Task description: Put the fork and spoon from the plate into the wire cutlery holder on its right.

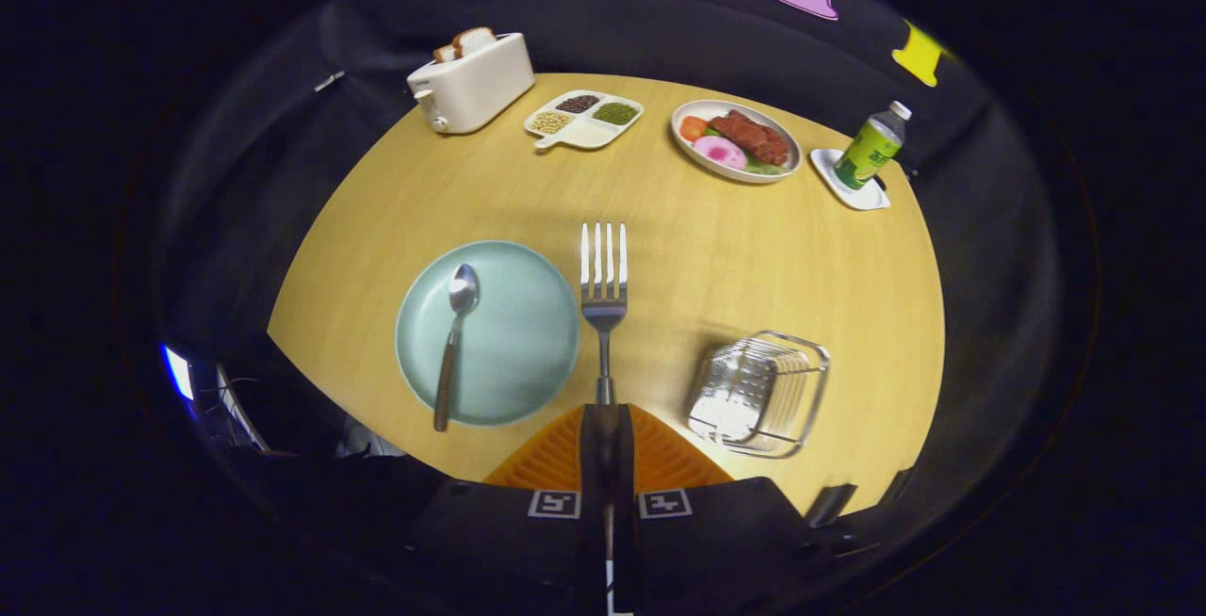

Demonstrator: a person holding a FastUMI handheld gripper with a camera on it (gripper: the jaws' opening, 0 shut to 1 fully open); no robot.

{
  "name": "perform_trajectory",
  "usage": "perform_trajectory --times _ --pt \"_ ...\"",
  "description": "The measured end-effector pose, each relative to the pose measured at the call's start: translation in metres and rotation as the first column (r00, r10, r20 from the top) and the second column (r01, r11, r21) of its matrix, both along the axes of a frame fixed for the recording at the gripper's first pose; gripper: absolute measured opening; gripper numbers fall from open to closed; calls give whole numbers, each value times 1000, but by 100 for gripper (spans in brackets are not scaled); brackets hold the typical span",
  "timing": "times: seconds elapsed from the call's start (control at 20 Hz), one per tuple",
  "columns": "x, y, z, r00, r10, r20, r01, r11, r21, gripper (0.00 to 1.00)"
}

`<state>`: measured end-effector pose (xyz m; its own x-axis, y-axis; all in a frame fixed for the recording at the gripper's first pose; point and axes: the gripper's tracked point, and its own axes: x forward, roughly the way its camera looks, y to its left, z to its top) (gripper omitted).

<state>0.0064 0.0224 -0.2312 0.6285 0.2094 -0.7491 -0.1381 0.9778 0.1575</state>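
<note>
I count one fork (603, 269), clamped by its handle in my hand-held gripper (603, 428), both fingers (551, 456) pressed on it. One spoon (455, 338), lying on one pale green plate (528, 352). One wire cutlery holder (759, 393) beside the fork. One desk (716, 258), wooden top. Beyond the fork: one white toaster (471, 81) with two bread slices (465, 41) sticking out of it. One divided snack tray (583, 119), four compartments, three filled, one bare. One food plate (736, 140) with meat and vegetables. One green-labelled bottle (871, 147) standing on one white coaster (853, 187).
</note>
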Motion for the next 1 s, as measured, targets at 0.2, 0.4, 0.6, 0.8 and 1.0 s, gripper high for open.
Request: perform_trajectory --times 0.2,0.4,0.6,0.8,1.0 --pt "-27 -69 -16 989 45 -139 -63 990 -125 8" --pt "-50 -99 -43 905 141 -401 -232 954 -188 8" --pt "-38 -117 -56 803 168 -572 -332 923 -195 8" --pt "-35 -118 -58 676 170 -717 -428 883 -193 8" --pt "-29 -115 -64 615 138 -777 -460 862 -211 7"
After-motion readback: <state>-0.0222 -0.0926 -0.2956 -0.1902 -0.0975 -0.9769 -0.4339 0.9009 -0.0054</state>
